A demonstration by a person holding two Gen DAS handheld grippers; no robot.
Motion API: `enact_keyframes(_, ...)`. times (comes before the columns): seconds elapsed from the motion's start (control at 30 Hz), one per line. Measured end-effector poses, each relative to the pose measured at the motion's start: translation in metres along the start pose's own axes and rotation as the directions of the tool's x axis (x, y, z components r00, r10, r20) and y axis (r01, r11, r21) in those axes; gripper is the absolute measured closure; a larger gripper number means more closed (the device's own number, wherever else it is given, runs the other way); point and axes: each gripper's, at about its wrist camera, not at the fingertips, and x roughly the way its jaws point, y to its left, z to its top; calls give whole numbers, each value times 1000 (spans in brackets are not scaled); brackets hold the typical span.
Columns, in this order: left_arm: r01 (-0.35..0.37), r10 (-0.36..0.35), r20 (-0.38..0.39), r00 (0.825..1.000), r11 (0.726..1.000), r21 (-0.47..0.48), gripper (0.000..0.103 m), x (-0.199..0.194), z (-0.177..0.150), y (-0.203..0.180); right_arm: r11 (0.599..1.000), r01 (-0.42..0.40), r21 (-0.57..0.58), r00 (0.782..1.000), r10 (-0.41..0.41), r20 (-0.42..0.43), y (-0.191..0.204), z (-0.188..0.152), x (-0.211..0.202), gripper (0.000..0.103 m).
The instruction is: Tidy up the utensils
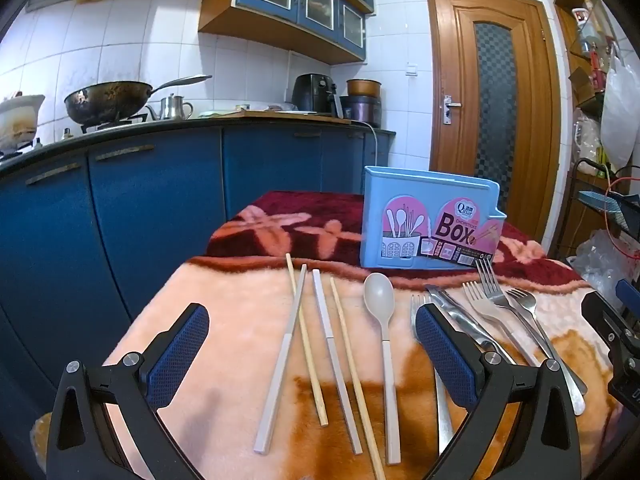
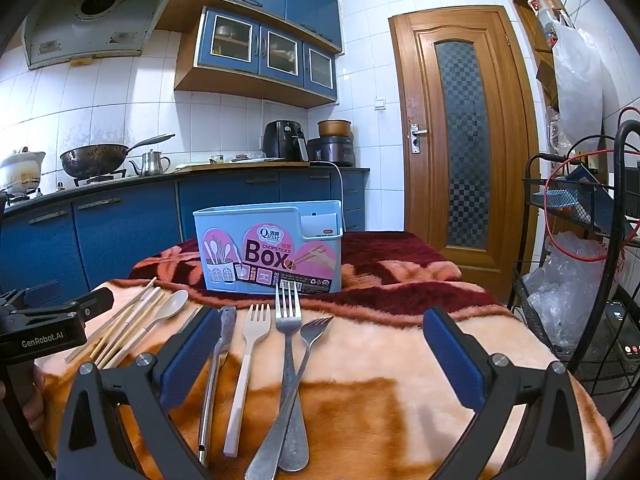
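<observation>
Both grippers hang low over the near edge of a fleecy blanket (image 1: 224,320), jaws spread as wide as they go and holding nothing. Between the fingers of the left gripper (image 1: 312,356) lie two pale grey chopsticks (image 1: 280,364), two wooden chopsticks (image 1: 356,376) and a beige spoon (image 1: 382,320), all flat on the blanket. Under the right gripper (image 2: 322,356) lie a metal knife (image 2: 218,356), a white-handled fork (image 2: 246,364) and two steel forks (image 2: 289,356) that cross each other. Beyond the cutlery, a light blue chopsticks box (image 2: 270,246) stands upright on the dark red part of the blanket, apart from both grippers.
</observation>
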Motion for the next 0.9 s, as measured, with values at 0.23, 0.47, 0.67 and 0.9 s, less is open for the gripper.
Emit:
enact_keyframes(0.23, 0, 0, -1, 1000, 1000, -1, 0, 0, 0, 0, 1000, 0, 0, 1000, 0, 0, 0, 0, 0, 0)
enact_keyframes(0.47, 0, 0, -1, 1000, 1000, -1, 0, -1, 0, 0, 1000, 0, 0, 1000, 0, 0, 0, 0, 0, 0)
enact_keyframes(0.67, 1, -1, 0, 1000, 1000, -2, 0, 0, 1, 0, 1000, 0, 0, 1000, 0, 0, 0, 0, 0, 0)
enact_keyframes(0.9, 1, -1, -2, 1000, 1000, -4, 0, -1, -1, 0, 1000, 0, 0, 1000, 0, 1, 0, 0, 0, 0)
